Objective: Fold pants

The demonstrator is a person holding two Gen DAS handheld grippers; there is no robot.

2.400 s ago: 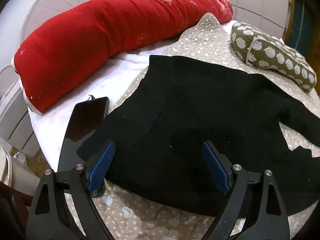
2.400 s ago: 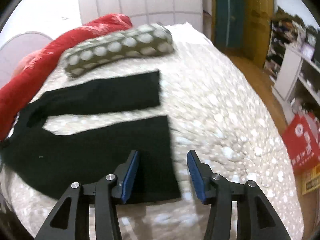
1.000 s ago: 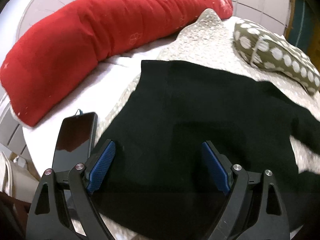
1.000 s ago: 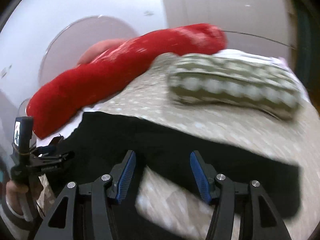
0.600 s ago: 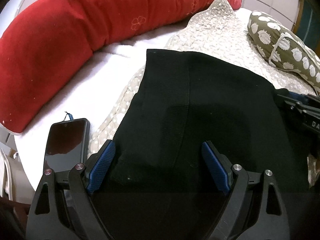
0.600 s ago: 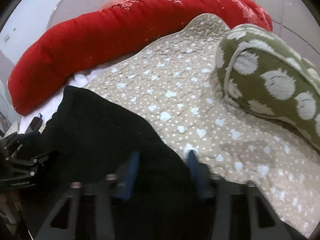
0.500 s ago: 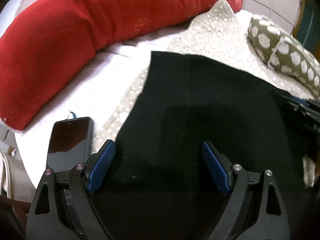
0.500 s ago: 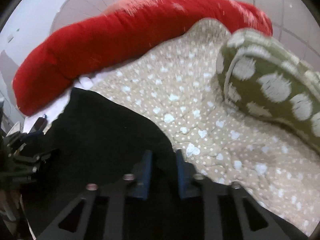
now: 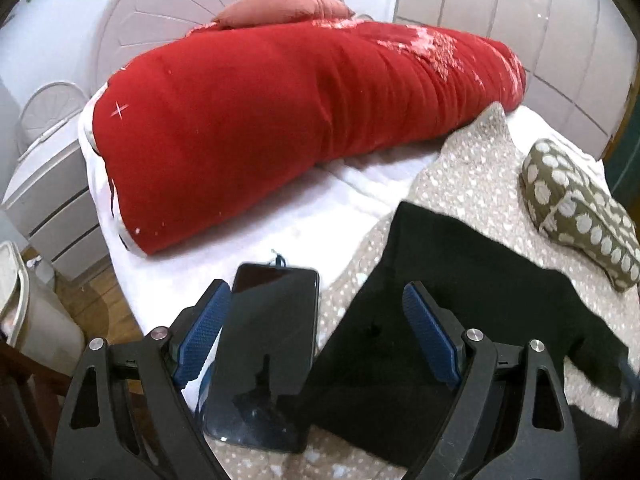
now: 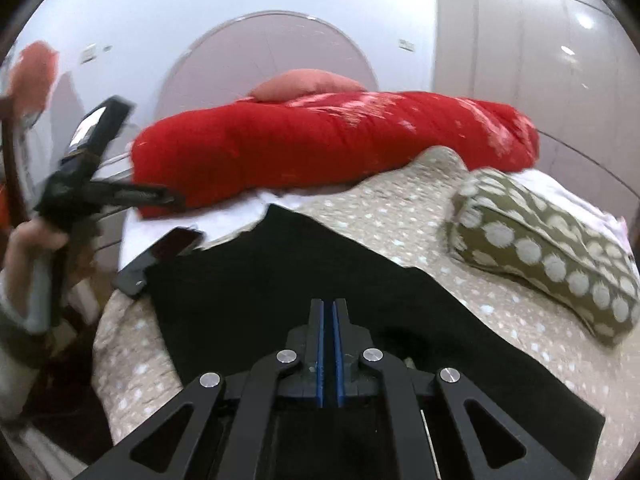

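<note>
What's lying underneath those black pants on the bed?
Under the black pants lies a beige spotted quilt, showing all around them. Whatever the quilt carries directly beneath the pants is covered.

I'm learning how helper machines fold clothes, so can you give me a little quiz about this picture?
1. In the left wrist view, what lies just left of the black pants?
A. a phone
B. a book
C. a cup
2. True or false: the jaws of the left gripper are shut tight.
3. What colour is the long bolster behind the pants?

Key
1. A, the phone.
2. False. The jaws stand wide open, with nothing held.
3. Red.
</note>
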